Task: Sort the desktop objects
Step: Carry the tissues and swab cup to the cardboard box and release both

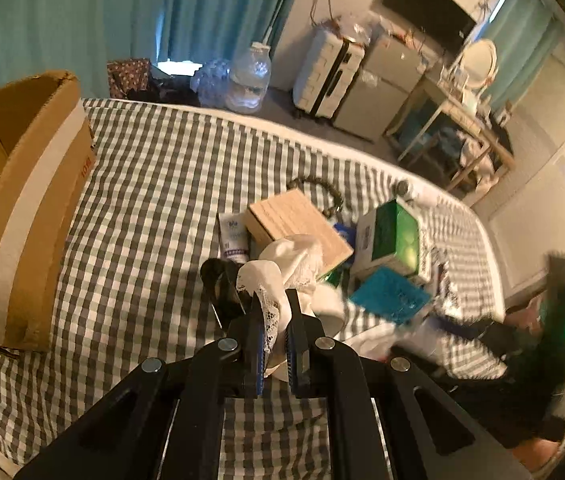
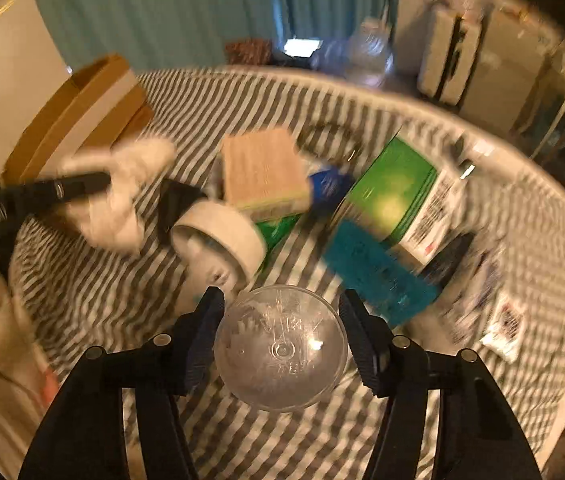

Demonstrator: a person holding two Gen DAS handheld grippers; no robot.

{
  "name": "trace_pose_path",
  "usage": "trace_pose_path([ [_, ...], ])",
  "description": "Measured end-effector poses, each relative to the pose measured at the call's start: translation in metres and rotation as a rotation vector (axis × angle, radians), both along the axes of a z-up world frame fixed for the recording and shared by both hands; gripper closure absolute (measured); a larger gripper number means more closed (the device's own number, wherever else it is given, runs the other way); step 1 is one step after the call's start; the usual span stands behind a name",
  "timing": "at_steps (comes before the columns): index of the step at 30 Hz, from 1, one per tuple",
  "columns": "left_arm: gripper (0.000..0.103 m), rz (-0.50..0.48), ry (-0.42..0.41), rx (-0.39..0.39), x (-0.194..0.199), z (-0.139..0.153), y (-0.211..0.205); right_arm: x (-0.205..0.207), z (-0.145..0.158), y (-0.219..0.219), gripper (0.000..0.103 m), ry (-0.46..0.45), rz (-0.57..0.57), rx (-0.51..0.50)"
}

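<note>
Cloth (image 1: 278, 280), white and lacy, is pinched tight in the left claw (image 1: 276, 308), above the bed (image 1: 154, 184). Right claw (image 2: 282, 308) is wide around a clear cup (image 2: 282, 344), not squeezing. Loose cloth could snag the pile ahead and slip out.
</note>
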State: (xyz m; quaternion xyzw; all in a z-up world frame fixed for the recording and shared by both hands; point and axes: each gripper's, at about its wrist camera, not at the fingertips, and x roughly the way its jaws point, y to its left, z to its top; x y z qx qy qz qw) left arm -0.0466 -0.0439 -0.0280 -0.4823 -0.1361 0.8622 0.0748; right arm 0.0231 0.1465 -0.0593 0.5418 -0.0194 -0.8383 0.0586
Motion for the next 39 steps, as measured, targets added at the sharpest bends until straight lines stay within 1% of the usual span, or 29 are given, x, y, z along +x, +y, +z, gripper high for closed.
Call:
trace_pose_path([
  [2, 0.095, 0.004, -0.001, -0.014, 0.0, 0.002, -0.002, -0.006, -0.016, -0.002, 0.044, -0.086, 0.007, 0.032],
  [3, 0.095, 0.009, 0.004, -0.032, 0.0, 0.001, -0.002, -0.011, -0.014, -0.01, 0.044, -0.107, 0.018, 0.045],
  [4, 0.095, 0.011, 0.001, -0.038, 0.001, 0.0, -0.003, -0.012, -0.019, -0.017, 0.044, -0.128, 0.035, 0.04],
  [5, 0.095, 0.015, -0.007, -0.037, 0.0, -0.001, -0.004, -0.013, -0.023, -0.02, 0.043, -0.148, 0.047, 0.024],
  [6, 0.095, 0.02, -0.017, -0.032, -0.001, -0.003, -0.005, -0.016, -0.028, -0.022, 0.042, -0.167, 0.054, 0.031],
  [8, 0.095, 0.024, -0.022, -0.03, -0.001, -0.005, -0.006, -0.016, -0.049, -0.025, 0.041, -0.262, 0.068, 0.067],
  [9, 0.095, 0.024, -0.02, -0.038, -0.001, -0.005, -0.006, -0.015, -0.062, -0.026, 0.041, -0.327, 0.07, 0.079],
  [11, 0.095, 0.023, -0.02, -0.04, 0.0, -0.007, -0.006, -0.014, -0.081, -0.029, 0.041, -0.399, 0.08, 0.109],
  [13, 0.095, 0.024, -0.018, -0.036, 0.0, -0.007, -0.006, -0.014, -0.081, -0.032, 0.041, -0.383, 0.085, 0.123],
  [16, 0.095, 0.028, -0.014, -0.046, 0.001, -0.007, -0.008, -0.012, -0.08, -0.031, 0.041, -0.395, 0.076, 0.122],
  [17, 0.095, 0.031, -0.014, -0.047, 0.002, -0.007, -0.009, -0.011, -0.077, -0.031, 0.042, -0.375, 0.072, 0.129],
  [18, 0.095, 0.037, -0.014, -0.045, 0.002, -0.008, -0.011, -0.009, -0.068, -0.031, 0.042, -0.321, 0.057, 0.15],
  [20, 0.095, 0.049, -0.014, -0.039, 0.002, -0.007, -0.014, -0.004, -0.038, -0.031, 0.042, -0.166, 0.041, 0.171],
  [22, 0.095, 0.062, -0.009, -0.045, 0.001, -0.007, -0.017, 0.003, -0.006, -0.03, 0.042, -0.01, 0.03, 0.142],
  [24, 0.095, 0.072, -0.003, -0.042, 0.001, -0.005, -0.02, 0.009, 0.012, -0.028, 0.042, 0.073, 0.01, 0.144],
  [25, 0.095, 0.08, 0.002, -0.039, 0.001, -0.004, -0.022, 0.012, 0.02, -0.027, 0.042, 0.099, 0.0, 0.159],
  [28, 0.095, 0.109, 0.031, -0.054, 0.003, 0.003, -0.029, 0.016, 0.026, -0.024, 0.042, 0.136, -0.009, 0.163],
  [30, 0.095, 0.128, 0.051, -0.071, 0.003, 0.009, -0.034, 0.013, 0.023, -0.022, 0.042, 0.143, -0.013, 0.147],
  [32, 0.095, 0.148, 0.067, -0.07, 0.004, 0.013, -0.041, 0.006, 0.023, -0.027, 0.042, 0.158, -0.013, 0.133],
  [35, 0.095, 0.18, 0.088, -0.088, 0.004, 0.021, -0.05, 0.008, 0.029, -0.032, 0.042, 0.171, 0.002, 0.123],
  [37, 0.095, 0.192, 0.101, -0.103, 0.002, 0.026, -0.056, 0.008, 0.037, -0.04, 0.042, 0.197, 0.013, 0.103],
  [39, 0.095, 0.21, 0.118, -0.136, 0.001, 0.031, -0.061, 0.008, 0.05, -0.048, 0.042, 0.24, 0.034, 0.087],
])
